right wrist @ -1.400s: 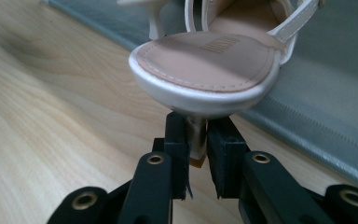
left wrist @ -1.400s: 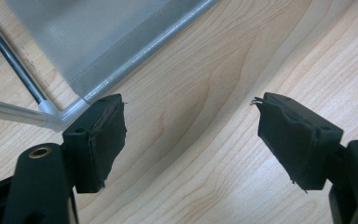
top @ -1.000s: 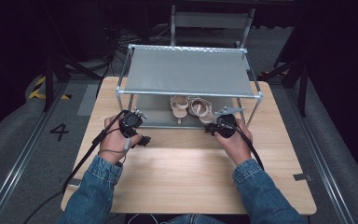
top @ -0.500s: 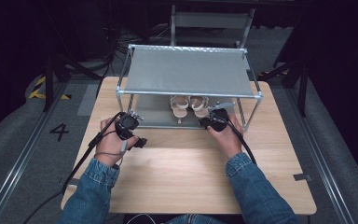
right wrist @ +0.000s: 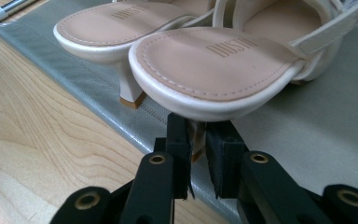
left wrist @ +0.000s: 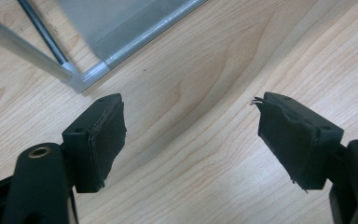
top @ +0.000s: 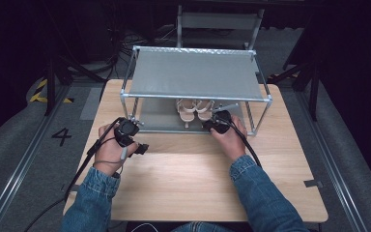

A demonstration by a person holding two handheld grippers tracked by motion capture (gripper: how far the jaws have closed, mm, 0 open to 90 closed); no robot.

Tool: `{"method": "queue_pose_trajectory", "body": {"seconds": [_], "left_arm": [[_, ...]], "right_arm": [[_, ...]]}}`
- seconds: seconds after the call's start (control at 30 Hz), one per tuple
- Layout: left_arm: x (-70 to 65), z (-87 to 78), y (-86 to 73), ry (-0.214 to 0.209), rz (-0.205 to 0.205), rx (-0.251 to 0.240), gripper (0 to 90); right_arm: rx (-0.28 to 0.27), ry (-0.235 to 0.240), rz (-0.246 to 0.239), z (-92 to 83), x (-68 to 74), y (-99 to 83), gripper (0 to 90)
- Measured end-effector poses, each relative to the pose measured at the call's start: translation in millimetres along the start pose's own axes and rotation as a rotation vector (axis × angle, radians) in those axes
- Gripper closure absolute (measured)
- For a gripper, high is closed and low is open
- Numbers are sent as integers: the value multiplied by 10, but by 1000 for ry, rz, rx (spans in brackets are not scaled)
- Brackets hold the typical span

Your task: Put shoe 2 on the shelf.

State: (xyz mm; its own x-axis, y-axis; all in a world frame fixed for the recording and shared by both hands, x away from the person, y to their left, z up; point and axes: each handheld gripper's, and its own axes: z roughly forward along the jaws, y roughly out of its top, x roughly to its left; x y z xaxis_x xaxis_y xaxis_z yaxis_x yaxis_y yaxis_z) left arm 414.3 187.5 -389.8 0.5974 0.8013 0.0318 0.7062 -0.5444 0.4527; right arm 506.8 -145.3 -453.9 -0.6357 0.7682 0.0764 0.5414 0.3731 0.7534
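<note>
Sandals (top: 195, 110) on rack's lower shelf (top: 157, 118)

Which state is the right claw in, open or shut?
Shut on the heel of the nearer sandal: in the right gripper view, the right claw has both pads pressed against it under the sole.

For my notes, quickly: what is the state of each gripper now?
Left gripper: open, holding nothing.
Right gripper: closed on the heel of the near sandal.
</note>
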Motion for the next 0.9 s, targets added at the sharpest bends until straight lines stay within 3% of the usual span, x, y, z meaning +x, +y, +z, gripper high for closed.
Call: {"method": "queue_pose_trajectory", "body": {"seconds": [0.23,0.43,0.57,0.9], "left_arm": [[17,-19,-67,10,-9,6,237],[27,-36,-109,15,-17,8,237],[30,-37,-119,12,-25,9,237],[32,-39,-116,8,-29,7,237]], "right_arm": [[7,13,-14,105,35,28,800],[17,19,1,148,31,33,801],[24,4,-24,174,20,20,802],[12,-2,-28,203,5,4,802]]}}
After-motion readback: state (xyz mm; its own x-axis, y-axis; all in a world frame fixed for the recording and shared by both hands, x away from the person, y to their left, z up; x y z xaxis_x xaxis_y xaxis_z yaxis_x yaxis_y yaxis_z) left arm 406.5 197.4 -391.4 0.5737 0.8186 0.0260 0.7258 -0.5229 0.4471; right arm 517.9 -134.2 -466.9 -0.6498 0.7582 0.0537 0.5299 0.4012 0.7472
